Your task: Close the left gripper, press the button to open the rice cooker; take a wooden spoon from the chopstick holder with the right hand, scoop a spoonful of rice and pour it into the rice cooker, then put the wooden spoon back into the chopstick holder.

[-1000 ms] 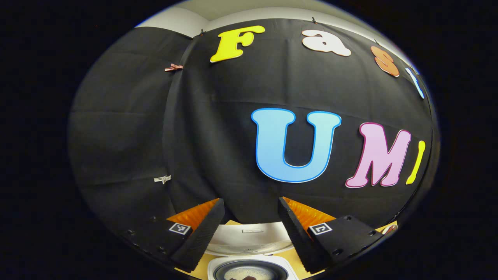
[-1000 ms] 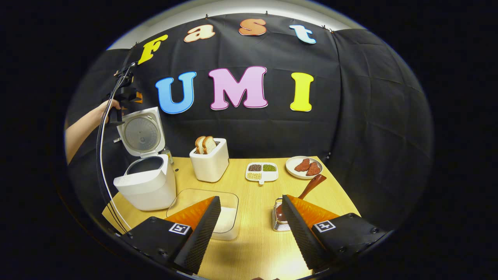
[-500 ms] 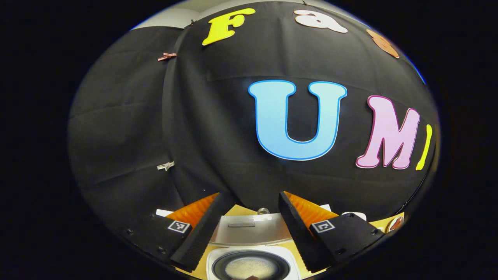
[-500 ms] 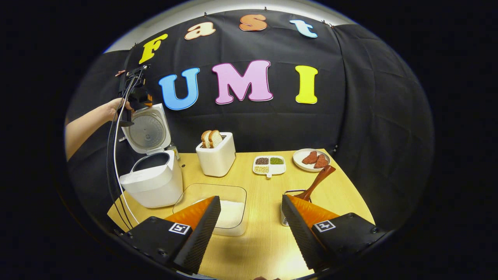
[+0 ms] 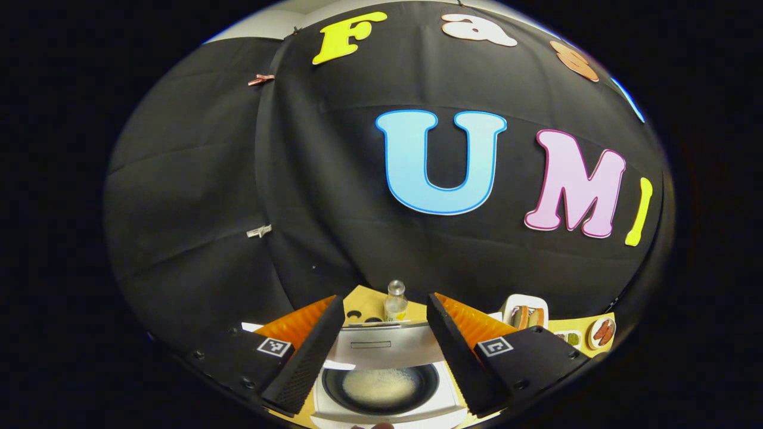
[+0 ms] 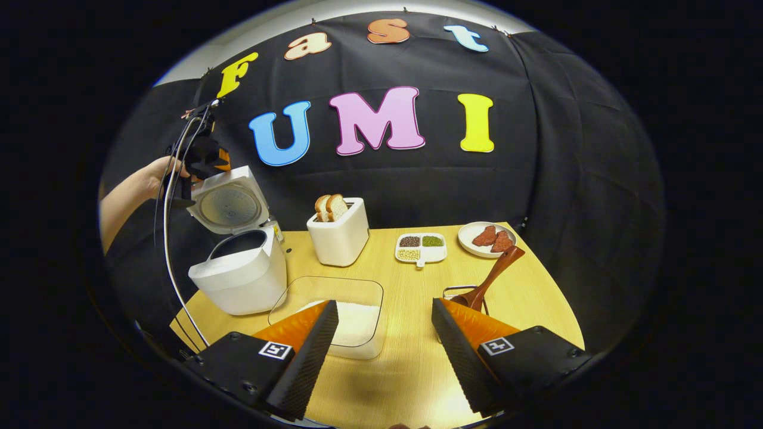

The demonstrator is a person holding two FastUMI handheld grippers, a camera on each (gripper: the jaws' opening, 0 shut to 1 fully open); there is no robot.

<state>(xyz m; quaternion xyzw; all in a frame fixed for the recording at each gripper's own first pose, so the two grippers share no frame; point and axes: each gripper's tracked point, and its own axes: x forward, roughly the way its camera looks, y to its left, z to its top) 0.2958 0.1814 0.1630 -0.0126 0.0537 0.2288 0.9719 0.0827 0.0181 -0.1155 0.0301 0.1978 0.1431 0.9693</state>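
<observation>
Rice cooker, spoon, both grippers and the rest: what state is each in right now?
Rice cooker: lid up, rice in pot.
Wooden spoon: standing in chopstick holder.
Rice container: uncovered, holds rice.
Toaster: bread in slots.
Left gripper: open, above the cooker.
Right gripper: open, empty.

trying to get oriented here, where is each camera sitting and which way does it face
Left gripper view: rides the left gripper, above the open rice cooker, facing the booth wall; its own fingers show.
Right gripper view: rides the right gripper, low over the table, facing the wall; own fingers, plus a hand.
Shared: cooker, toaster.
</observation>
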